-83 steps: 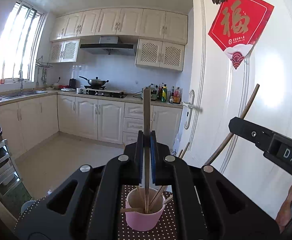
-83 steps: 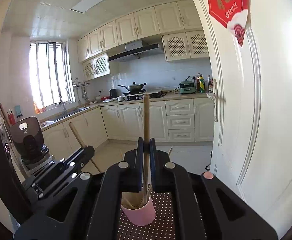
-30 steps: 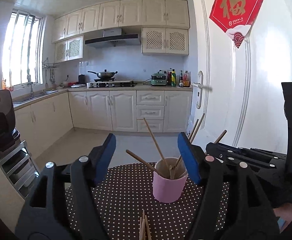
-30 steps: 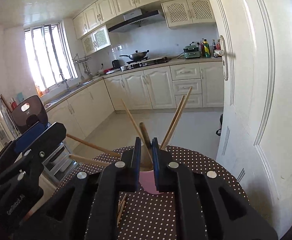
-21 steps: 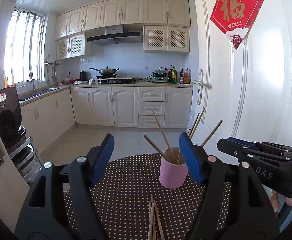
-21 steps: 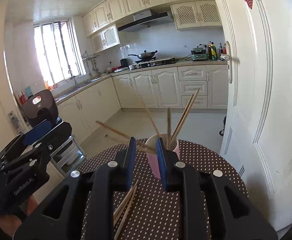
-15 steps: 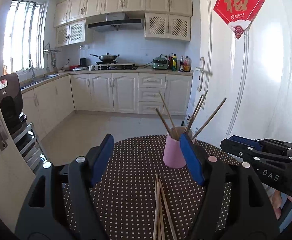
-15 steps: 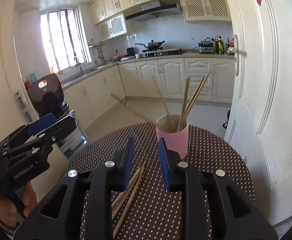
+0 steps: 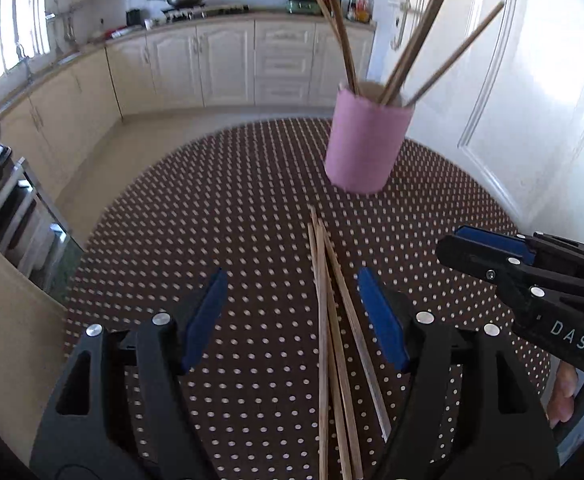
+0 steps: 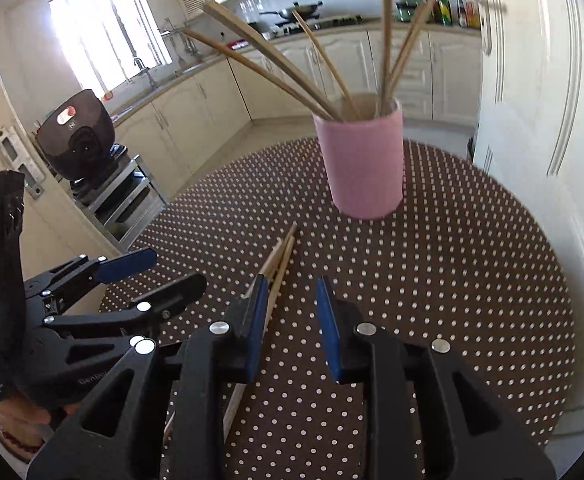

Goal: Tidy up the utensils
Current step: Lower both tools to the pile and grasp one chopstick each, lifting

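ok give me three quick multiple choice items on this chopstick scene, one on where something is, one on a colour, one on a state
1. Where do the loose chopsticks lie?
A. on the dotted table, nearer the camera than the cup
B. on the kitchen counter
C. on the floor

2. What colour is the cup that holds the other chopsticks?
A. green
B. pink
C. white

3. How is the left gripper?
A. clamped on one chopstick
B. shut with nothing in it
C. open, its blue fingers on either side of the loose chopsticks

Answers:
1 A, they rest on the brown dotted table in front of the cup.
2 B, its wall is pink in both views.
3 C, there is a wide gap between the fingers and neither presses on a stick.
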Demonstrator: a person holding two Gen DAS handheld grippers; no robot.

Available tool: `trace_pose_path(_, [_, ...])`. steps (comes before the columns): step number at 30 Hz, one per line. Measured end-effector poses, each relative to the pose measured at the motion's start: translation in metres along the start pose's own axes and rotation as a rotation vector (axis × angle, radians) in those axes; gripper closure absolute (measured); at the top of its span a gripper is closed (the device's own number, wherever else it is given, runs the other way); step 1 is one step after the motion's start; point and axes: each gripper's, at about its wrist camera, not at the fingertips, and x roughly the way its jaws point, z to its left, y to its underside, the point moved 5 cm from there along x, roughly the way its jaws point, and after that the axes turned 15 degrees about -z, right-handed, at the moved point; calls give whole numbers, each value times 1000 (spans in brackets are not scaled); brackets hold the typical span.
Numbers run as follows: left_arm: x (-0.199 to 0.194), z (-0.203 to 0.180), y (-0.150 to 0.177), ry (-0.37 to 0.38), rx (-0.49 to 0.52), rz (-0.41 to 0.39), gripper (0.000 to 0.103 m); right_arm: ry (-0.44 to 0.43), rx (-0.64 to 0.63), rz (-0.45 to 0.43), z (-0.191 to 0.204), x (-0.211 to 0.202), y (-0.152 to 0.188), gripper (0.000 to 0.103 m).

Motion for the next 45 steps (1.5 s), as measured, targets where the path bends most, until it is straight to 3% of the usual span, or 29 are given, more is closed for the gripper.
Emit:
trace_pose_path(4, [24, -4, 14, 2, 13, 63, 38, 2, 32, 44, -10, 15, 12, 79])
trace_pose_path(6, [34, -4, 20, 17, 2, 97, 55, 3, 41, 58, -12, 19, 20, 79])
trace_pose_path(11, [51, -2, 28, 37, -34, 142, 68, -1, 54, 84, -18, 30, 28, 79])
trace_pose_path(13, [54, -3, 29, 49, -44, 145, 69, -4, 55, 94, -19, 33, 30, 79])
trace_pose_path(17, [57, -4, 28, 69, -56, 143, 88, -10, 59, 107, -17, 41, 31, 79])
trace_pose_path(20, [61, -2, 26, 61, -39, 142, 97, -19, 58, 119, -12, 47, 32, 79])
trace_pose_path(33, [43, 31, 27, 25, -46, 148, 96, -6, 0, 206, 15, 75, 33, 79])
trace_pose_path(45, [54, 46, 26, 15, -79, 154, 95, 97, -184, 230, 37, 96, 34, 84])
